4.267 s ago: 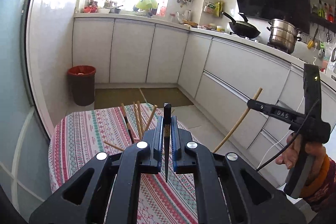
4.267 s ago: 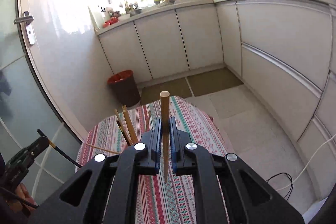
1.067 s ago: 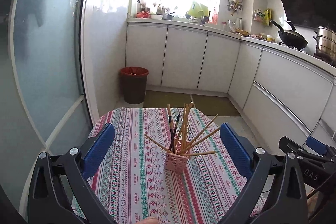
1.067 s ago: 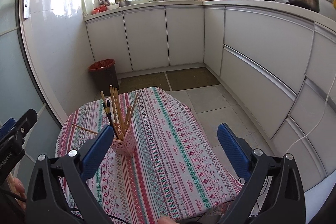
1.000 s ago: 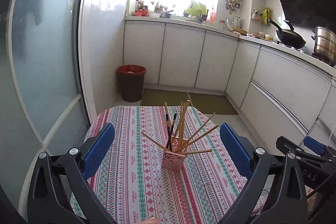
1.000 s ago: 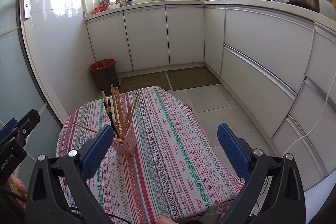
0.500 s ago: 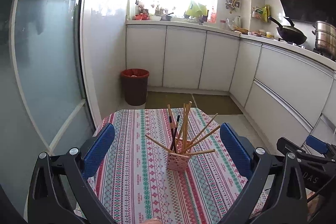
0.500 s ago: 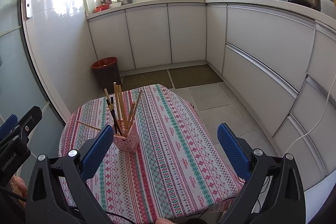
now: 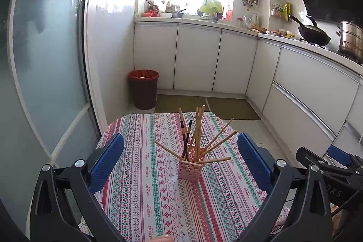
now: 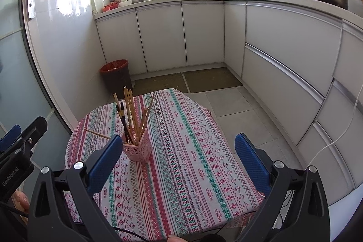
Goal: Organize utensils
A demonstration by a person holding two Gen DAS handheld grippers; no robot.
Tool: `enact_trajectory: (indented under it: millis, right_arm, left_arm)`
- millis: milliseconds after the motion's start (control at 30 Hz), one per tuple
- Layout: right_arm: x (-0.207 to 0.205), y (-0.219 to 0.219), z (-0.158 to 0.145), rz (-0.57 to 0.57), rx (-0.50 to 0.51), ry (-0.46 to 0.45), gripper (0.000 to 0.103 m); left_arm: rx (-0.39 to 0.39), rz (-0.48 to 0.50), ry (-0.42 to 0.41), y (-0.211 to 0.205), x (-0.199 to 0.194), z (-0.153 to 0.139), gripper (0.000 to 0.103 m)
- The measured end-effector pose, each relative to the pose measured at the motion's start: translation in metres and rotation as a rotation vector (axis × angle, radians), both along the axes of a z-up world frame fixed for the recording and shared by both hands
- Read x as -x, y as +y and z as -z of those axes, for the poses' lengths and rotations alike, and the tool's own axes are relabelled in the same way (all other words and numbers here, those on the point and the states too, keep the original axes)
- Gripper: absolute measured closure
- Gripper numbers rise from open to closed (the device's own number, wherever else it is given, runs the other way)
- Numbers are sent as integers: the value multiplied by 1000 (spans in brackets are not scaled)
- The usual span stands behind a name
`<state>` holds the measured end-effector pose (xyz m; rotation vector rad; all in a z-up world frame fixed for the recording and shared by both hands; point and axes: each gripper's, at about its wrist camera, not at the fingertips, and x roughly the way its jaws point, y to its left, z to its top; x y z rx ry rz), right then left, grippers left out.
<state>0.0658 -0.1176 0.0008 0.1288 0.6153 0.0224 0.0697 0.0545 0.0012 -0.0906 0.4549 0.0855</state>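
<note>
Two grippers, both spread wide and empty; chopsticks (image 9: 197, 133) all stand in the pink perforated holder (image 9: 190, 167), centre frame, on the patterned tablecloth (image 9: 145, 192).
Left gripper (image 9: 180, 161) and right gripper (image 10: 179, 161) touch nothing. Judgement: sorting looks complete; withdraw level, clear of the splayed sticks to avoid tipping the holder.

Only one obstacle on the striped tablecloth (image 9: 145, 185): a pink perforated chopstick holder (image 9: 190, 168), standing near the middle. Fanning out of it, wooden and black chopsticks (image 9: 197, 128), some upright, several slanting low to the right, one to the left. Bare cloth all round the holder, widest on the near side and right. Beyond the far edge, a red-lined trash bin (image 9: 143, 89) on the floor. Glass door (image 9: 45, 74) close along the left.
</note>
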Motion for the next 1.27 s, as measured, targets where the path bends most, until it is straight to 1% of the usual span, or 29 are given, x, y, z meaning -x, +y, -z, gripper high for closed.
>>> enact_trajectory:
  millis: [500, 600, 700, 833, 967, 1067, 1133, 1267]
  right_arm:
    - [-1, -1, 3, -8, -10, 18, 7]
    - [-3, 0, 3, -10, -16, 26, 7]
    - [-4, -2, 5, -8, -22, 33, 7]
    - [-5, -2, 8, -7, -33, 45, 7]
    - [-3, -1, 8, -9, -32, 39, 7]
    - [-2, -1, 7, -3, -32, 31, 7]
    - [-2, -3, 7, 2, -38, 30, 7]
    - [-2, -6, 8, 4, -46, 31, 7]
  left_arm:
    - [11, 3, 5, 3, -1, -1, 7]
    - [-3, 5, -15, 2, 1, -1, 7]
    - [23, 8, -25, 5, 1, -1, 7]
    - [-11, 18, -50, 1, 4, -1, 12]
    - [-45, 26, -74, -7, 6, -1, 12]
    - [-35, 43, -50, -6, 4, 0, 7]
    - [-37, 53, -25, -8, 2, 1, 7]
    - [-31, 56, -11, -9, 2, 2, 7]
